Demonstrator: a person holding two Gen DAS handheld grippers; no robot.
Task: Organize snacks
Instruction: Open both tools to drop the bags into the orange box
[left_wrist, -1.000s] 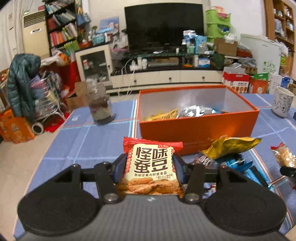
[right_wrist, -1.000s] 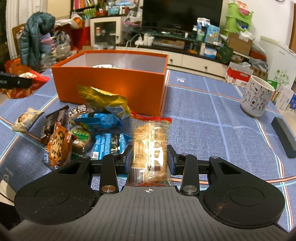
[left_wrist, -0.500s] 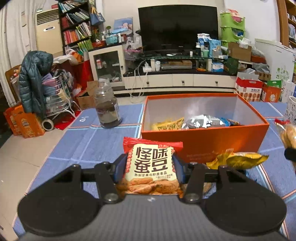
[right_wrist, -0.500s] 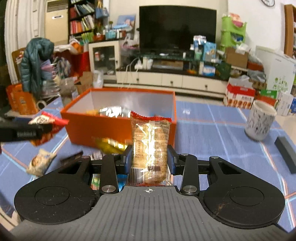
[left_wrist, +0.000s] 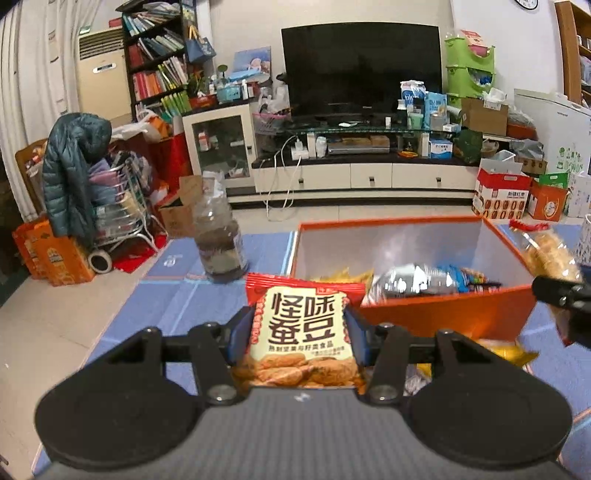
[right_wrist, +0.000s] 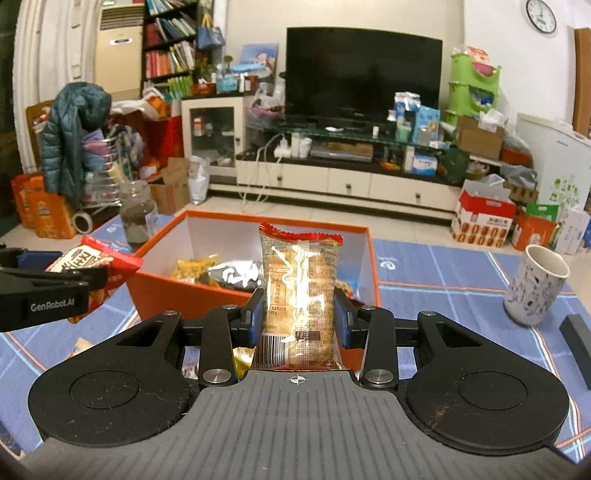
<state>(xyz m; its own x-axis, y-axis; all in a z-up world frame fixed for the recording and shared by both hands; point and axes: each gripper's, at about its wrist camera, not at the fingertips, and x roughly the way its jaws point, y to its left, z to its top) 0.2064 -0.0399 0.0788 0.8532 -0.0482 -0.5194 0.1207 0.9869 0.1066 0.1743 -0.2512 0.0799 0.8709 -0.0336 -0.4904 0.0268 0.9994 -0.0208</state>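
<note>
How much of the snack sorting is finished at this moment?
Partly done. Several packets already lie in the orange box. In hand: the left gripper grips a red bean snack, the right gripper a clear cracker packet. Left: a few snacks on the table beside the box.

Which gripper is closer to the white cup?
The right one. The right gripper, holding a clear biscuit packet, has the white cup close on its right. The left gripper is on the far side of the orange box.
</note>
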